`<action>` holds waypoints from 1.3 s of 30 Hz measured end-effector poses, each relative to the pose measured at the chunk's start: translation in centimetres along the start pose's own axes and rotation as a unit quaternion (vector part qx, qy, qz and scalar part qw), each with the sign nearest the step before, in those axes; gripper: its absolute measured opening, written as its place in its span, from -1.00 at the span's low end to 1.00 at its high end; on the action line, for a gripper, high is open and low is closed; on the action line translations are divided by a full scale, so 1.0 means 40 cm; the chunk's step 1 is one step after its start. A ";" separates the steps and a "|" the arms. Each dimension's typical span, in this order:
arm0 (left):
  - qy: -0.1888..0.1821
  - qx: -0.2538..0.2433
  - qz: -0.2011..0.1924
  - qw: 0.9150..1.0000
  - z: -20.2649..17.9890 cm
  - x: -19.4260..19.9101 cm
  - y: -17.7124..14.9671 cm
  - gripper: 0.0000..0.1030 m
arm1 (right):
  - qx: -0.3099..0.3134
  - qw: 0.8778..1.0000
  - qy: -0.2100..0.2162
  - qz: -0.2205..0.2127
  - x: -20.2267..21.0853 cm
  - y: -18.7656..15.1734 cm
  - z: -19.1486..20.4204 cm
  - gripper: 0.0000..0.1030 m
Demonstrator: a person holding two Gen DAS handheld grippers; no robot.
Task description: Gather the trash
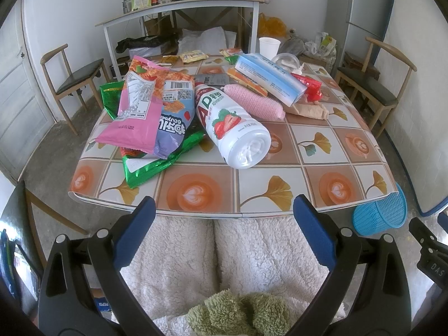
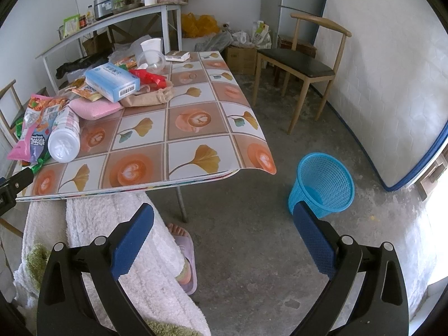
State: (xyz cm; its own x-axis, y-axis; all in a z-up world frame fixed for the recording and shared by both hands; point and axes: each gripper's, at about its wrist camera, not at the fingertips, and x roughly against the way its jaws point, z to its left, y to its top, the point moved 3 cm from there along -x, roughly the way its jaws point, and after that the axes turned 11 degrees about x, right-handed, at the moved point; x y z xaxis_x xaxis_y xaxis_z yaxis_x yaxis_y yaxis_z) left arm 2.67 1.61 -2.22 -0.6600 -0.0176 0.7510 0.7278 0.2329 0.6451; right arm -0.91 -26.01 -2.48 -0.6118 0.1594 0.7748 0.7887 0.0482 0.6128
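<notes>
Trash covers the patterned table [image 1: 280,190]: a white strawberry drink bottle [image 1: 232,126] on its side, pink and purple snack bags [image 1: 145,106], a green wrapper [image 1: 151,165], a pink sponge-like roll [image 1: 254,102], a blue-white box [image 1: 268,78] and a red wrapper [image 1: 310,85]. My left gripper [image 1: 224,212] is open, below the table's near edge, over the person's lap. My right gripper [image 2: 224,218] is open above the floor, with nothing between its fingers. A blue mesh waste basket [image 2: 322,182] stands on the floor to the right of the table, just beyond the right finger [image 2: 316,240].
Wooden chairs [image 2: 299,64] stand to the right and left [image 1: 75,75] of the table. A paper cup [image 1: 268,46] and clear lid sit at the table's far end. Behind it is a cluttered side table [image 1: 182,8]. The person's fleece-covered legs [image 1: 224,252] and slippered foot [image 2: 184,252] are close below.
</notes>
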 end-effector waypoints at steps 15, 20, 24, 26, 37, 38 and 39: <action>0.000 0.001 0.002 1.000 0.002 -0.004 -0.003 0.84 | 0.000 1.000 -0.001 -0.001 -0.001 0.003 0.001 0.88; -0.003 0.008 0.007 1.000 0.019 -0.017 -0.007 0.84 | 0.006 1.000 0.000 -0.006 -0.001 0.025 0.009 0.88; -0.016 0.014 0.003 1.000 0.034 -0.021 -0.003 0.84 | 0.012 1.000 0.002 -0.026 0.005 0.058 0.024 0.88; -0.032 0.017 -0.003 0.999 0.041 -0.018 -0.001 0.84 | 0.015 0.999 0.008 -0.044 0.011 0.080 0.034 0.88; -0.127 0.034 0.008 0.991 0.070 -0.032 0.001 0.84 | 0.045 0.988 0.059 -0.136 0.014 0.239 0.128 0.88; -0.134 0.037 0.010 0.990 0.076 -0.032 0.003 0.84 | 0.046 0.987 0.061 -0.144 0.016 0.252 0.136 0.88; -0.139 0.038 0.013 0.989 0.080 -0.033 0.004 0.84 | 0.048 0.985 0.062 -0.153 0.017 0.268 0.145 0.88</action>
State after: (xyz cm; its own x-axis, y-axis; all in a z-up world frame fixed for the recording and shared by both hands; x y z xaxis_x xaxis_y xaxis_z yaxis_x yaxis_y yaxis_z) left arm 3.07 4.80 -3.55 -0.6750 0.2558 0.6920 0.7357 0.3033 0.6056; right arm 7.47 -19.66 3.72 -0.8196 0.0017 0.5730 0.5650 0.1689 0.8076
